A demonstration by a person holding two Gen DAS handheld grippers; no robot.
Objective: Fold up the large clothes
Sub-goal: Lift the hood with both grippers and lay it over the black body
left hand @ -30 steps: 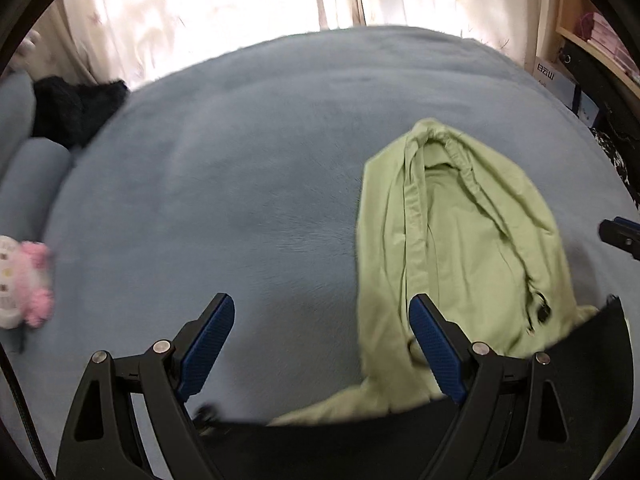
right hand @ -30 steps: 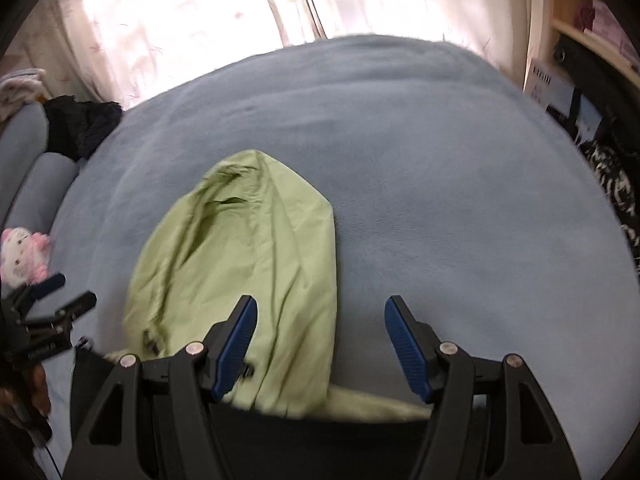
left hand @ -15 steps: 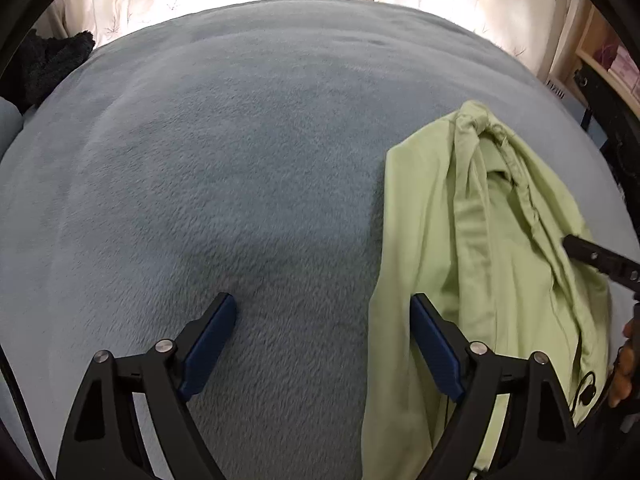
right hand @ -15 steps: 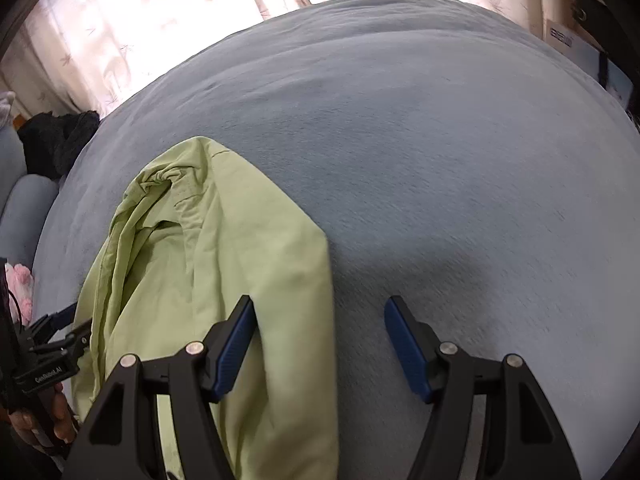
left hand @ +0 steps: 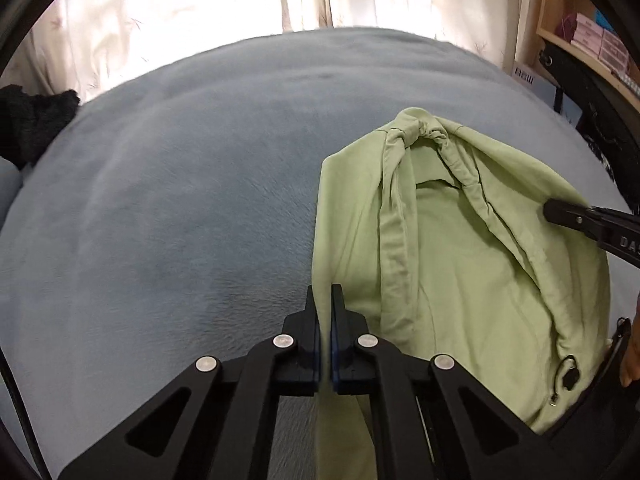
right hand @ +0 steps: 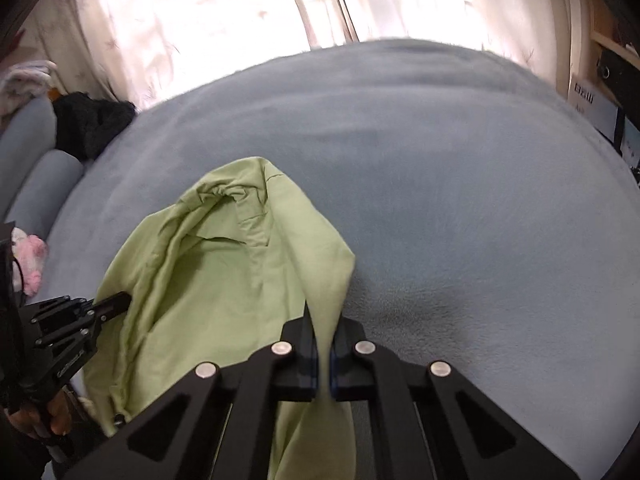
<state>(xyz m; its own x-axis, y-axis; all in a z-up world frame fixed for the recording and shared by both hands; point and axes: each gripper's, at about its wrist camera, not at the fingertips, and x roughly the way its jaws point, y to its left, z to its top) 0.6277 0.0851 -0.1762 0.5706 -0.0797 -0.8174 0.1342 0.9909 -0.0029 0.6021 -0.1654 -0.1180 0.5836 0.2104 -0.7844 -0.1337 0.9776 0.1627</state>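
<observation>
A grey-blue bed (left hand: 180, 208) fills both views, and on it, towards its near edge, lies the light green hoodie (left hand: 460, 272), soft and limp, likely to sag and crease unless held at two opposite edges. The left gripper (left hand: 325, 304) is clamped on its left edge and the right gripper (right hand: 323, 320) on its right edge. A black garment (right hand: 90, 124) sits at the far left corner and a pink plush toy (right hand: 30, 266) at the left edge, neither blocking a fold.

Left gripper (left hand: 325, 294), open before, now clamped on green hoodie (left hand: 448, 264) edge; right gripper (right hand: 325, 312) likewise; hem apparently lifted toward 6 o'clock.
</observation>
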